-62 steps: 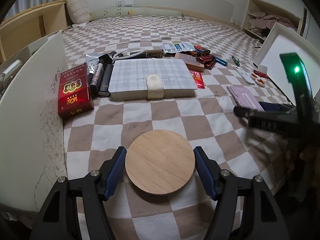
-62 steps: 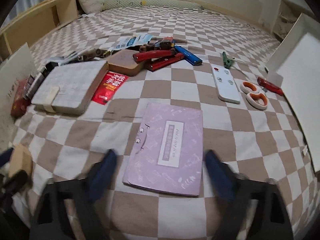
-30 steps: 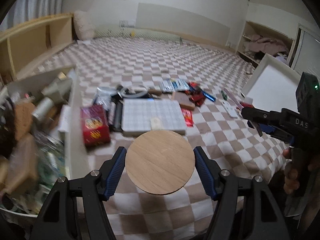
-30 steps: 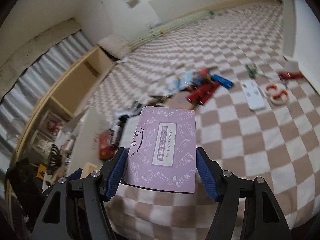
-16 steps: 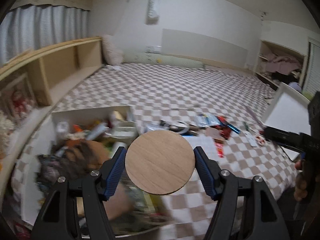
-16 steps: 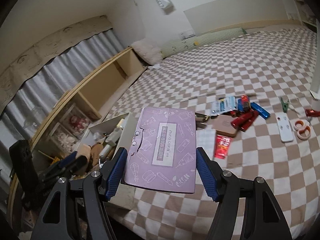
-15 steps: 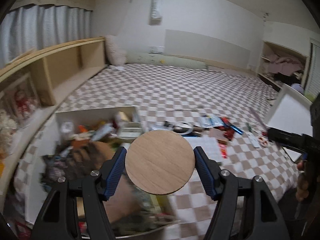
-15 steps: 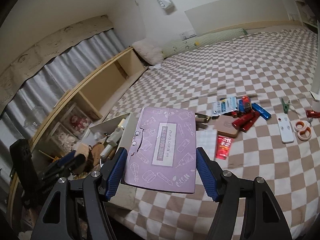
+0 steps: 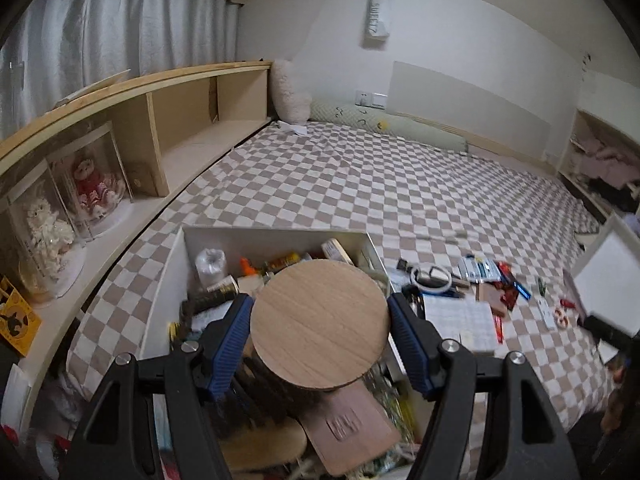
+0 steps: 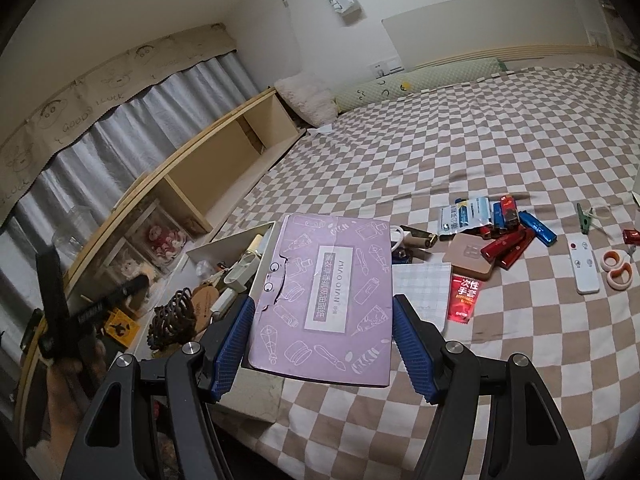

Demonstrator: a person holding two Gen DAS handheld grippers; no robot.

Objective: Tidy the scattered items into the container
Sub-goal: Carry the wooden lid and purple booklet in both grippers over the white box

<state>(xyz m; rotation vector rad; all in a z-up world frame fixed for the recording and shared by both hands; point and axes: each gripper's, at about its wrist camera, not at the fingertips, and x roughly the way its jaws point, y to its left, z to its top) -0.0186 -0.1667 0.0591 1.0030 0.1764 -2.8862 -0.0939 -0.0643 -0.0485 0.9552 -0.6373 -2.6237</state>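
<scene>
My left gripper (image 9: 320,332) is shut on a round wooden disc (image 9: 320,320), held in the air above the white container (image 9: 276,240), which is crowded with small items. My right gripper (image 10: 320,320) is shut on a purple notebook (image 10: 328,292) with a white label, held over the bed beside the container's right wall (image 10: 230,246). On the checkered bedspread to the right still lie a grid-patterned notebook (image 9: 458,320), red and blue lighters (image 10: 510,240), a white remote (image 10: 584,266) and orange scissors (image 10: 618,268).
A wooden shelf (image 9: 132,148) with boxed dolls runs along the left wall. A white lid (image 9: 604,276) leans at the bed's right edge. The other gripper's black handle (image 10: 64,312) shows at far left of the right wrist view. The far checkered bedspread (image 9: 400,184) carries pillows.
Both grippers rose off the bed with their items. The left one swung left until the disc hangs over the container; the right one lifted the notebook and turned toward the container.
</scene>
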